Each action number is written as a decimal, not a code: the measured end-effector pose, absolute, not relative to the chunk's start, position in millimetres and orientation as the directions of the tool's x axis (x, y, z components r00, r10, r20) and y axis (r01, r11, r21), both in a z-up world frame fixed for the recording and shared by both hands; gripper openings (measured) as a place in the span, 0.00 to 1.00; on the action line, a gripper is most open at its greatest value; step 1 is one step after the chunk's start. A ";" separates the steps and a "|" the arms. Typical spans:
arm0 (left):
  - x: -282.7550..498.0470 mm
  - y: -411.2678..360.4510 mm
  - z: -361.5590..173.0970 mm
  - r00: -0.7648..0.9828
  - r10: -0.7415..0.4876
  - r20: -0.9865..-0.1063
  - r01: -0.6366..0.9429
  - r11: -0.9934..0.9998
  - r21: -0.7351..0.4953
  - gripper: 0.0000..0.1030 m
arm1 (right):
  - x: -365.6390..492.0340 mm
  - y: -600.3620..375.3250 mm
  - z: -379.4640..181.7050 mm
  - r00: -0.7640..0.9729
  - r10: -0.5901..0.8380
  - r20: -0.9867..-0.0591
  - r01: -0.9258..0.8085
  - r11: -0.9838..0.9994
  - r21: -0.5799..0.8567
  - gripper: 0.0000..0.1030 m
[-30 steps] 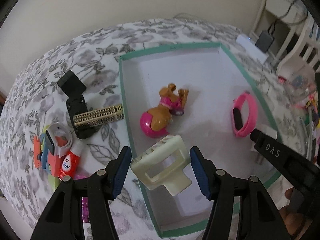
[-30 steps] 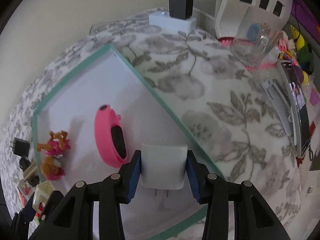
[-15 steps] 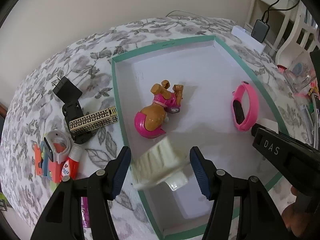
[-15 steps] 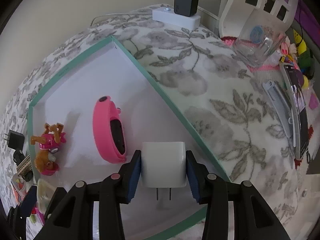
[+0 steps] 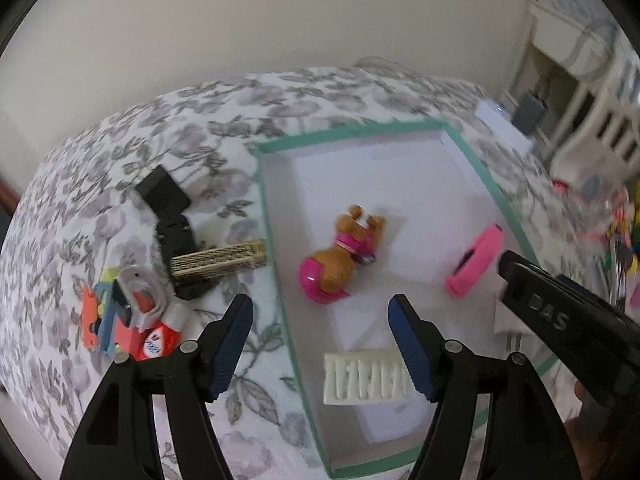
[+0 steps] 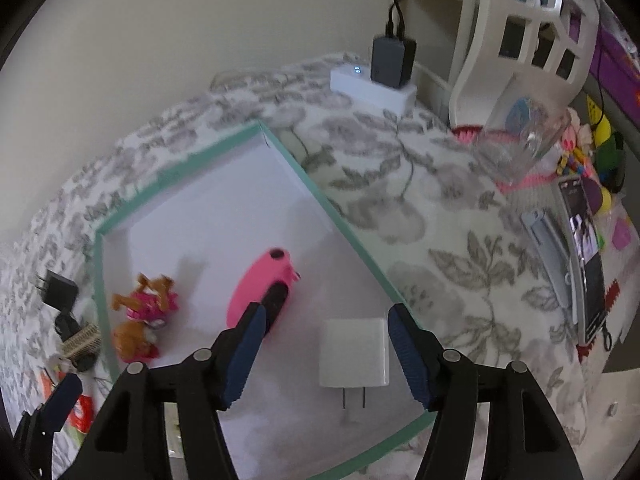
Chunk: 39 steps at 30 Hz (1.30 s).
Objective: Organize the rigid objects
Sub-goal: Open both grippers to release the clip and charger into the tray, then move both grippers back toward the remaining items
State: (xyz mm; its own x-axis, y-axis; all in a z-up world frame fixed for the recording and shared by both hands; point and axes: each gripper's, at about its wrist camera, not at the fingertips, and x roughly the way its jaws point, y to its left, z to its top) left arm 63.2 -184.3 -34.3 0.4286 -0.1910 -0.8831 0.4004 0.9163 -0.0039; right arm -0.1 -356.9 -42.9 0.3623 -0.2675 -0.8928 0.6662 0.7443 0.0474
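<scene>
Two grippers, left (image 5: 320,328) and right (image 6: 325,336), jaws just spread and empty, above a green-rimmed tray (image 5: 496,196) on a floral cloth (image 6: 440,240); cream clip (image 5: 366,380) and white charger (image 6: 354,352) lie inside, beige wall (image 5: 280,20) behind.

Left gripper (image 5: 320,322) open over green-rimmed tray (image 5: 348,136), jaws just widened, nothing between them.
Cream ribbed clip (image 5: 366,378) lies on the tray floor near the front rim. Toy dog (image 5: 338,258) lies mid-tray; pink band (image 5: 476,264) toward the right wall. Black charger (image 5: 162,192) rests outside on the floral cloth (image 5: 120,152).
</scene>
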 end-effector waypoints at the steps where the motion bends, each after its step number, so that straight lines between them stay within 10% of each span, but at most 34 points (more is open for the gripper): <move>1: 65.7 -179.8 -31.8 0.437 -0.189 -0.879 0.381 0.924 -0.009 0.72 | 0.4 -355.2 -38.6 0.375 -0.274 -0.886 0.662 0.748 0.050 0.68; 4: 72.1 -165.4 -23.5 0.472 -0.182 -0.863 0.325 0.945 -0.022 0.88 | 2.5 -348.9 -24.6 0.421 -0.289 -0.860 0.645 0.761 0.060 0.71; 22: 117.5 -57.7 -12.0 0.481 -0.091 -0.872 -0.019 0.993 -0.114 0.92 | 30.8 -276.2 -20.2 0.533 -0.189 -0.825 0.438 0.896 0.078 1.00; 39: 130.7 94.6 -19.1 0.498 0.050 -0.866 -0.392 0.904 -0.174 1.00 | 58.1 -180.3 -21.5 0.587 -0.029 -0.809 0.205 0.972 0.113 1.00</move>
